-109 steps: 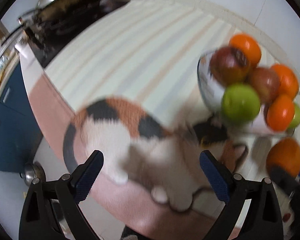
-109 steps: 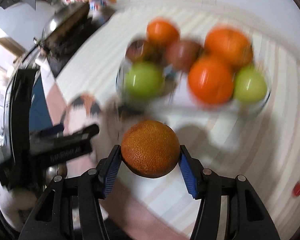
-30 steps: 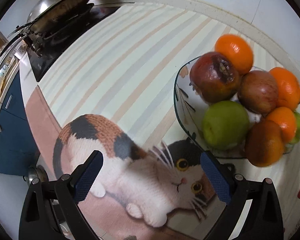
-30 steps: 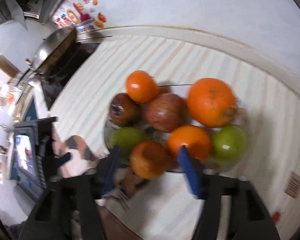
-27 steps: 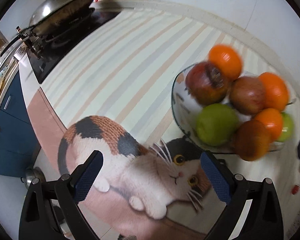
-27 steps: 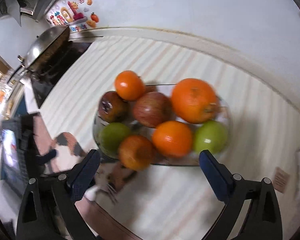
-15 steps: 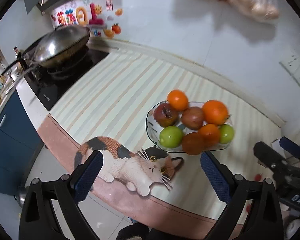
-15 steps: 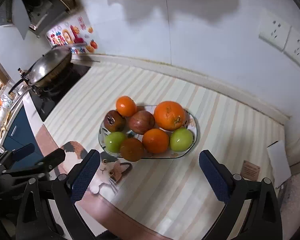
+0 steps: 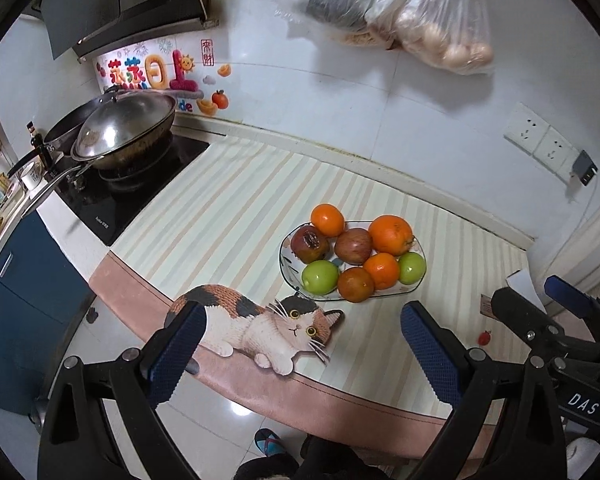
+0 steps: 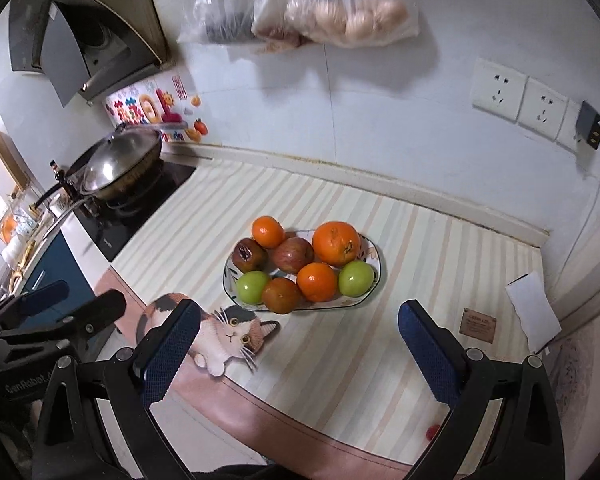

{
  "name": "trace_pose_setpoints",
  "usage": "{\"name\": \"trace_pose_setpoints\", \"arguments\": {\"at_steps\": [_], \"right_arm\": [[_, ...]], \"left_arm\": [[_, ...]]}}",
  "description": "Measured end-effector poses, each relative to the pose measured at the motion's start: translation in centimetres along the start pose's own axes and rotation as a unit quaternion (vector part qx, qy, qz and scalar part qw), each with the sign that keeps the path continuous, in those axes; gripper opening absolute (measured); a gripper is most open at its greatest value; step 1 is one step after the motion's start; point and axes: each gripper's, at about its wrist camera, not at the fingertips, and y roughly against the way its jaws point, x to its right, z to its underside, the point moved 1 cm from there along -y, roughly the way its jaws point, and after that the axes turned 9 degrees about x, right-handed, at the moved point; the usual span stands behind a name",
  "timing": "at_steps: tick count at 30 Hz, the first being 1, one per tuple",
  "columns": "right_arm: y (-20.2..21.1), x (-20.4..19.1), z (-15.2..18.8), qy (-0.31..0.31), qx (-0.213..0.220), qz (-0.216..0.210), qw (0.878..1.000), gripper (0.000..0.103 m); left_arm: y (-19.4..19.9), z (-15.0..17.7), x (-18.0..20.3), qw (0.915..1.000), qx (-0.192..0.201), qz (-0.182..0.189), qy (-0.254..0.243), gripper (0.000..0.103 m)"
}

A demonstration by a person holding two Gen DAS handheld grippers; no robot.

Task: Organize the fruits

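Observation:
A glass fruit plate point(image 9: 287, 270) point(image 10: 374, 280) sits mid-counter on the striped mat, piled with several oranges, red apples and two green apples. The dark orange point(image 9: 355, 284) point(image 10: 281, 295) lies at the plate's near rim beside a green apple point(image 9: 320, 277) point(image 10: 252, 286). My left gripper point(image 9: 302, 354) is open and empty, held well back above the counter's front edge. My right gripper point(image 10: 298, 354) is also open and empty, equally far from the plate. Each gripper's body shows at the side of the other's view.
A cat-shaped mat point(image 9: 256, 322) point(image 10: 220, 332) lies at the counter's front edge. A lidded wok point(image 9: 120, 132) point(image 10: 112, 164) sits on the black hob at the left. Plastic bags point(image 9: 412, 8) hang on the wall. A white card point(image 10: 534, 312) and small brown tag point(image 10: 478, 323) lie at the right.
The right gripper let go of the dark orange on the plate's near rim. Both grippers have pulled up and far back from the plate, so the whole counter now shows.

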Motion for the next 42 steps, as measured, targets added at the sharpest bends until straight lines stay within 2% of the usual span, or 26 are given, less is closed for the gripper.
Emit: {"name": "trace_pose_setpoints", "arguments": {"at_steps": [4,7,13,16,19,20,25,26,30,36,38,41,42], "right_arm": [[1.7,0.9,0.4,-0.039,0.01,-0.013,0.999,0.101],[2.3,3.7,1.3,-0.089,0.001,0.003,0.996,0.101],[1.5,13.4,5.8,-0.18,-0.03,0.074,0.98,0.101],[-1.0,17.9,8.9,-0.213,-0.068,0.083,0.971,0.1],[-3.9,21.9,12.9,-0.248,-0.113,0.079,0.959,0.088],[-4.9,23.0,14.4,-0.258,-0.129,0.075,0.955,0.075],[-7.7,24.6,20.3,-0.271,-0.191,0.056,0.942,0.064],[-8.1,24.7,21.4,-0.27,-0.197,0.054,0.941,0.062],[-9.2,24.9,23.5,-0.265,-0.204,0.051,0.941,0.048],[-9.9,24.2,23.5,-0.227,-0.199,0.048,0.952,0.032],[-9.8,24.3,23.1,-0.22,-0.193,0.053,0.955,0.032],[-9.2,26.3,22.4,-0.247,-0.177,0.064,0.95,0.032],[-9.1,26.9,22.2,-0.253,-0.173,0.069,0.949,0.032]], "left_arm": [[0.6,0.2,0.3,0.9999,0.001,0.008,-0.011,0.1],[0.3,0.5,1.6,0.9993,-0.001,0.017,-0.034,0.1],[-3.3,2.0,6.4,0.9946,-0.031,0.024,-0.096,0.1],[-6.2,3.1,9.6,0.9903,-0.056,0.025,-0.125,0.1],[-9.2,4.3,12.8,0.9843,-0.083,0.022,-0.154,0.1],[-10.5,4.9,14.2,0.9815,-0.1,0.027,-0.161,0.1],[-14.8,7.6,19.0,0.9666,-0.156,0.033,-0.201,0.1],[-15.6,8.3,20.0,0.9617,-0.17,0.034,-0.213,0.1],[-17.5,9.5,22.1,0.951,-0.194,0.035,-0.238,0.1],[-18.8,10.1,24.2,0.9438,-0.214,0.044,-0.248,0.1],[-19.4,10.0,25.2,0.9422,-0.219,0.052,-0.248,0.099],[-20.5,9.8,27.2,0.9383,-0.232,0.079,-0.244,0.099],[-20.9,9.8,28.2,0.9363,-0.237,0.093,-0.242,0.096]]}}
